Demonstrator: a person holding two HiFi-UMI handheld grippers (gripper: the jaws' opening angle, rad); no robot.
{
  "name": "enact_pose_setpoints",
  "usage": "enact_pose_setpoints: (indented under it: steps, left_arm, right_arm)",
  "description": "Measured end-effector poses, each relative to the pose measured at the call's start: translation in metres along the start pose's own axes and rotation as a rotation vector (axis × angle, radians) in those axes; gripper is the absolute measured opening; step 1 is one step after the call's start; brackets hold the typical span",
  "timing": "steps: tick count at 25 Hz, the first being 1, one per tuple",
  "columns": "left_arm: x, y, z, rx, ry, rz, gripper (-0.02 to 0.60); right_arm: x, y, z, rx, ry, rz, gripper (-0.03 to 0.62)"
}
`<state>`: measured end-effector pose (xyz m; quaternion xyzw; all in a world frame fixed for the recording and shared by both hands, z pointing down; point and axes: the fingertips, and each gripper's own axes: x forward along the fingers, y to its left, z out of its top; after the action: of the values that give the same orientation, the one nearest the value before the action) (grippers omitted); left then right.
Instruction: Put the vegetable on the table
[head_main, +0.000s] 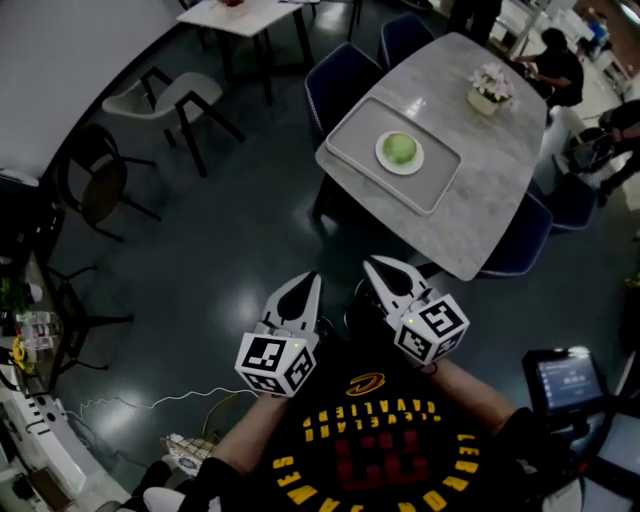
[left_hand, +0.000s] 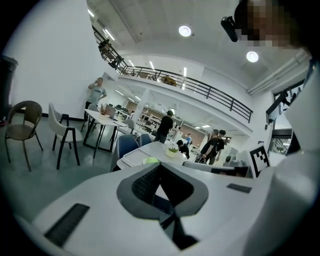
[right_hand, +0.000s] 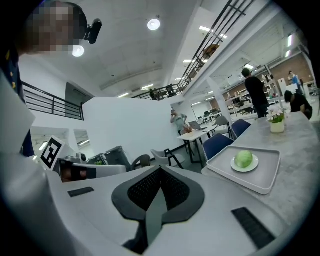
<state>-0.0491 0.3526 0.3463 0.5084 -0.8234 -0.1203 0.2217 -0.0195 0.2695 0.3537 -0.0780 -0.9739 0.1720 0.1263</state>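
- closest in: black shirt (head_main: 380, 440) w/ yellow + red print, both forearms coming out from it, grippers held up just in front of the chest
- left gripper (head_main: 313, 277): jaws pressed together at the tips, nothing pinched. there's only a small diamond gap behind the tips, and you just see bg through it
- right gripper (head_main: 370, 263): same deal, jaws closed tip to tip, empty. the two grippers sit side by side, near each other but not touching, both pointing fwd
- under and ahead of both: dark glossy floor (head_main: 230, 250), an open stretch of it between the gripper tips and the table
- grey marble table (head_main: 480, 200) is ahead of both grippers, a bit to the right side, well apart from the tips
- on it a light grey tray (head_main: 350, 140), lying flat near the table corner that faces the grippers
- white plate (head_main: 383, 160) sits in the tray, roughly mid tray
- vegetable (head_main: 400, 148): round, pale green, looks like a cabbage, sitting on the plate. so it's on plate on tray, well ahead of both grippers, neither one near it. from the right gripper view it's fwd and off to the right of the jaws; from the left gripper view it peeks just over the jaw tips
- past the tray, further along the tabletop: small flower pot (head_main: 490, 88), apart from the tray
- blue chairs (head_main: 340, 85) tucked around the table
- farthest: a few people (head_main: 555, 65) beyond the table's far end
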Motion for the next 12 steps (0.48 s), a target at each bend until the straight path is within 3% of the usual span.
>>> enact_pose_setpoints:
  steps: [5, 12]
  left_arm:
    - [0.035, 0.009, 0.019, 0.023, 0.020, -0.019, 0.000]
    - [0.100, 0.037, 0.053, 0.058, 0.035, 0.036, 0.001]
  right_arm:
    - [0.019, -0.028, 0.017, 0.023, -0.017, -0.028, 0.005]
    - [0.076, -0.083, 0.051, 0.064, -0.036, 0.022, 0.005]
